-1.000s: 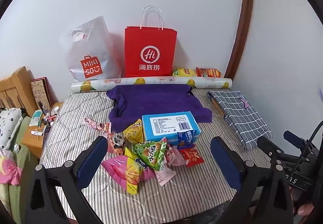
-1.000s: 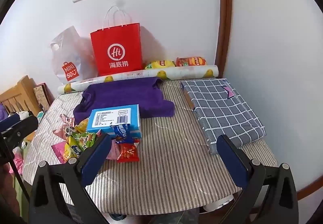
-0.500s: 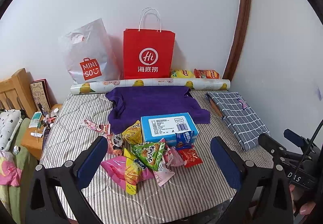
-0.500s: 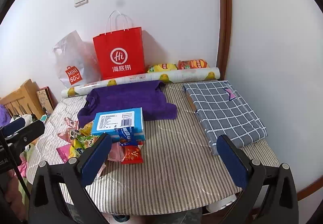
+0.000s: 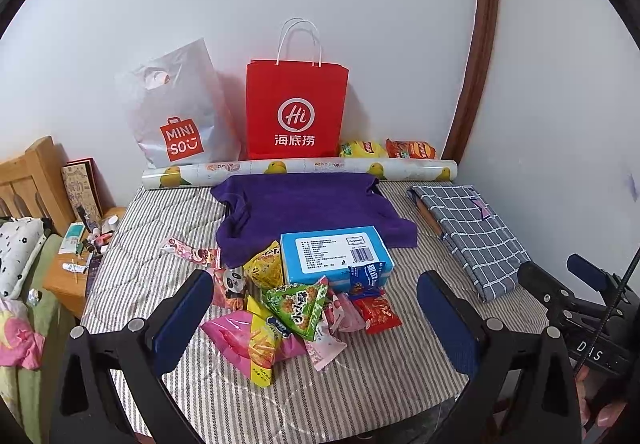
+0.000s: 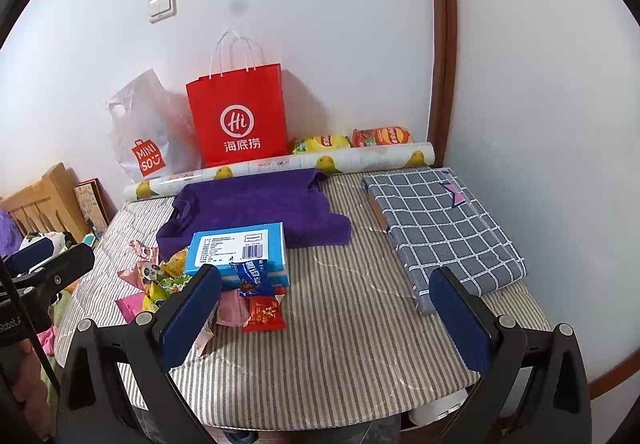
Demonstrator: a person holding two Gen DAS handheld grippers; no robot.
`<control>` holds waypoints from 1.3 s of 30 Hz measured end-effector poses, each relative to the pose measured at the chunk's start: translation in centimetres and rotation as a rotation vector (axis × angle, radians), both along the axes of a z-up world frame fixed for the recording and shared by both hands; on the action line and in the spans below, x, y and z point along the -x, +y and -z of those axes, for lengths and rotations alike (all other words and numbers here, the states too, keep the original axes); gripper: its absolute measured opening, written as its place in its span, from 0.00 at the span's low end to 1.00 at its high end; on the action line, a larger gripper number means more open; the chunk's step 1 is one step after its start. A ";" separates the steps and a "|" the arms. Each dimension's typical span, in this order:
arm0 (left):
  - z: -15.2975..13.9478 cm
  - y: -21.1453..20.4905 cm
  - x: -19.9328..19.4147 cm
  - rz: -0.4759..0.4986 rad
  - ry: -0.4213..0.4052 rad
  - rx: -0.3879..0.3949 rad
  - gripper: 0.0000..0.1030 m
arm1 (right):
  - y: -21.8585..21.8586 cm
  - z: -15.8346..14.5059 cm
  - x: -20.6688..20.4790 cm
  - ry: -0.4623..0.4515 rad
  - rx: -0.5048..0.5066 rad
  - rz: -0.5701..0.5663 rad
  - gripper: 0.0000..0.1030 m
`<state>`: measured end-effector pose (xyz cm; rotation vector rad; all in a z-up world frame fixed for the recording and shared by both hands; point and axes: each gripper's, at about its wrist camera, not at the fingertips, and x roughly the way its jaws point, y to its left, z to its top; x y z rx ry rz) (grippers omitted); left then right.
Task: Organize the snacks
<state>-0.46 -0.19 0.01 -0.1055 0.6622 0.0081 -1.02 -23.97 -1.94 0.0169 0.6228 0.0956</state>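
Observation:
A heap of small snack packets lies on the striped table [image 5: 160, 284]: a green triangular packet [image 5: 298, 304], a red packet [image 5: 376, 314], a pink bag [image 5: 236, 340] and a yellow bag [image 5: 264, 268]. A blue box [image 5: 334, 256] rests behind them on a purple towel [image 5: 304, 204]. My left gripper [image 5: 314, 308] hangs open above the heap, holding nothing. My right gripper [image 6: 326, 304] is open over the bare stripes, with the red packet [image 6: 264, 314] and blue box [image 6: 240, 248] beside its left finger.
A red paper bag [image 5: 296, 112] and a white plastic bag [image 5: 176, 112] stand against the wall behind a patterned roll [image 5: 300, 168]. Two chip bags [image 5: 384, 149] lie at the back right. A folded grey checked cloth [image 6: 444, 228] covers the table's right side. A wooden bed frame [image 5: 24, 180] is left.
Both grippers have drifted slightly, so the table and bags sit a little lower in each view. Nothing on the table has moved and both stay open.

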 end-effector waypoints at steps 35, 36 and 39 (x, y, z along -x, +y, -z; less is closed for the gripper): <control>-0.2 -0.8 0.5 0.005 -0.008 0.001 0.99 | 0.1 -0.5 0.8 -0.025 0.001 0.002 1.00; -0.2 -0.8 0.4 0.004 -0.007 0.001 0.99 | 0.1 -0.5 0.8 -0.026 0.002 0.001 1.00; -0.2 -0.8 0.4 0.004 -0.006 0.001 0.99 | 0.2 -0.5 0.9 -0.029 0.000 0.000 1.00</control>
